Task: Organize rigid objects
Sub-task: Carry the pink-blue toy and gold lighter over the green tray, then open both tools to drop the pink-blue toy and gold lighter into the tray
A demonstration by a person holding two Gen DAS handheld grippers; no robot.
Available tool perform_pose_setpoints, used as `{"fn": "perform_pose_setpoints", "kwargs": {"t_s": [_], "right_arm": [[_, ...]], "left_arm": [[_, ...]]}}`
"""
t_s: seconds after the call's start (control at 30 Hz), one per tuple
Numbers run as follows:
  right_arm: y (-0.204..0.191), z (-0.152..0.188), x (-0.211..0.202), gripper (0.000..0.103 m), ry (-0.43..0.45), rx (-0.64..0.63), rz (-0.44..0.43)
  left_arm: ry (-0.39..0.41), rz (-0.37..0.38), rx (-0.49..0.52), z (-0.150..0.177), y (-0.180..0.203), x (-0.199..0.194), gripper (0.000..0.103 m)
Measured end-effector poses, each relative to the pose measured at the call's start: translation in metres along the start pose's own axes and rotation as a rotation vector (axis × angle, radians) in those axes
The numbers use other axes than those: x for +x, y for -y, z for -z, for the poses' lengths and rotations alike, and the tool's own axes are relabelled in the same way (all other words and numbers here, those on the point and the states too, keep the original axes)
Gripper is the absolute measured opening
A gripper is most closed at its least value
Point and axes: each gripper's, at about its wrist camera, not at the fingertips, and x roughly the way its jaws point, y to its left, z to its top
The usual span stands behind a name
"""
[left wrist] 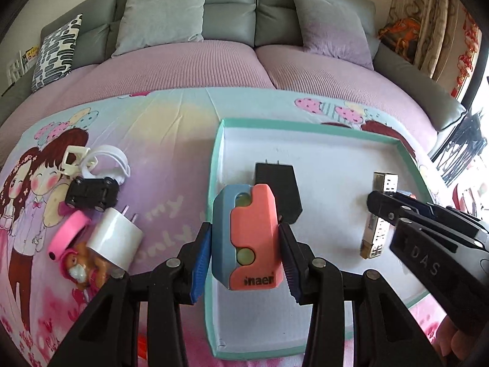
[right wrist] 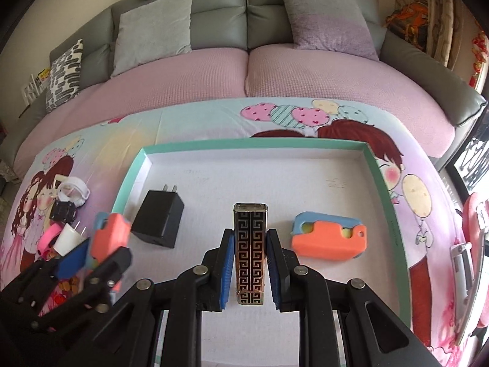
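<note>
My left gripper [left wrist: 246, 244] is shut on a pink-and-blue plastic toy [left wrist: 249, 238] and holds it over the left edge of the green-rimmed white tray [left wrist: 214, 165]. It also shows in the right wrist view [right wrist: 108, 232]. My right gripper [right wrist: 249, 260] is shut on a black-and-gold patterned lighter [right wrist: 250, 244], low over the tray floor [right wrist: 305, 177]; the lighter also shows in the left wrist view [left wrist: 380, 214]. In the tray lie a black charger [right wrist: 159, 220] and a second pink-and-blue toy [right wrist: 328, 235].
On the cartoon cloth left of the tray lie a black toy car [left wrist: 91, 194], a white charger [left wrist: 114, 238], a pink tape roll [left wrist: 68, 229], a white ring [left wrist: 108, 160], a cream clip [left wrist: 73, 159] and a small figurine [left wrist: 82, 263]. A sofa with cushions [left wrist: 165, 15] stands behind.
</note>
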Motion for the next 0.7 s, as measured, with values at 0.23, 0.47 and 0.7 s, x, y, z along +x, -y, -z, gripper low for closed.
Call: {"fn": "perform_pose_setpoints", "kwargs": {"t_s": [0.23, 0.47, 0.7], "right_arm": [[-0.0004, 0.0020, 0.0075, 0.023, -0.020, 0.005, 0.003], [0.0042, 0.0023, 0.0077, 0.023, -0.024, 0.018, 0.035], [0.0034, 0.0008, 0.0028, 0.024, -0.013, 0.019, 0.032]], "left_arm": [[0.011, 0.021, -0.021, 0.0049, -0.0041, 0.0061, 0.045], [0.024, 0.041, -0.044, 0.0052, -0.0069, 0.0067, 0.045], [0.032, 0.037, -0.038, 0.0052, -0.0053, 0.0038, 0.045]]}}
